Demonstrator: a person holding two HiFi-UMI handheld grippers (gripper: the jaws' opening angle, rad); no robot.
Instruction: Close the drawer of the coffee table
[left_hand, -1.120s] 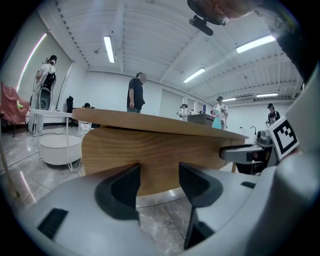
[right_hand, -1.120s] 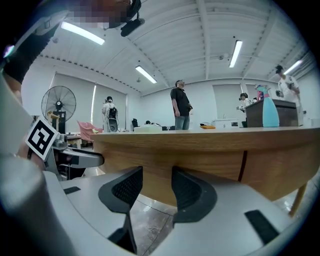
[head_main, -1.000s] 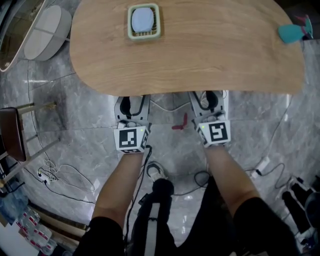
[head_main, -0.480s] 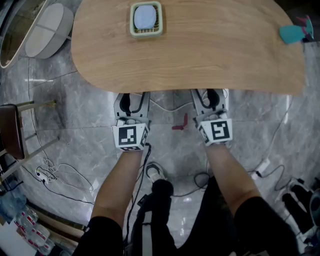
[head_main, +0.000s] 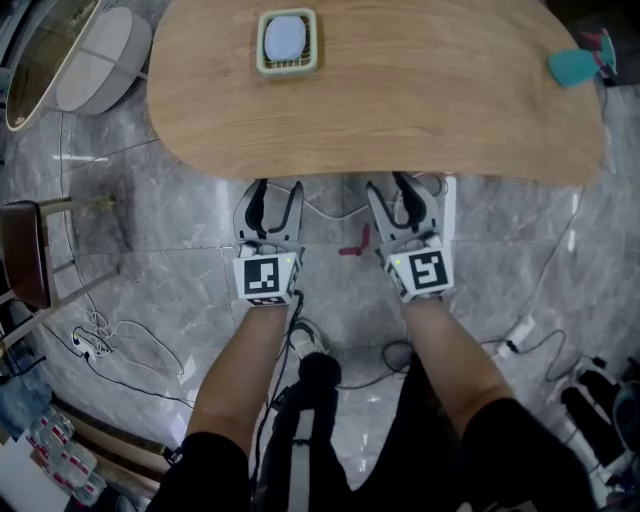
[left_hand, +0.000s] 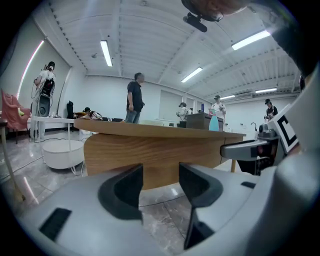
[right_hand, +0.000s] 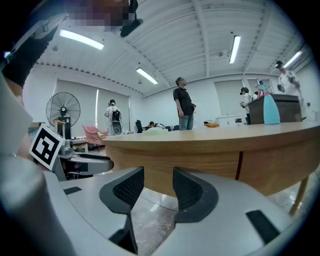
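The wooden coffee table (head_main: 400, 100) fills the top of the head view. Its curved front (left_hand: 150, 155) stands just ahead of both grippers. A vertical seam (right_hand: 240, 165) marks the drawer front, which lies flush with the wood. My left gripper (head_main: 276, 190) (left_hand: 161, 182) is open with nothing between its fingers, tips near the table's edge. My right gripper (head_main: 405, 190) (right_hand: 158, 187) is open beside it. Its jaws have just been closing a little, with nothing between them.
A green-rimmed tray (head_main: 288, 42) and a teal object (head_main: 573, 65) sit on the tabletop. A white round stand (head_main: 95, 60) and a chair (head_main: 25, 265) are at the left. Cables (head_main: 120, 340) trail over the marble floor. People (left_hand: 134, 97) stand beyond the table.
Both grippers have drawn back slightly from under the table's edge, so more of their fingers shows in the head view.
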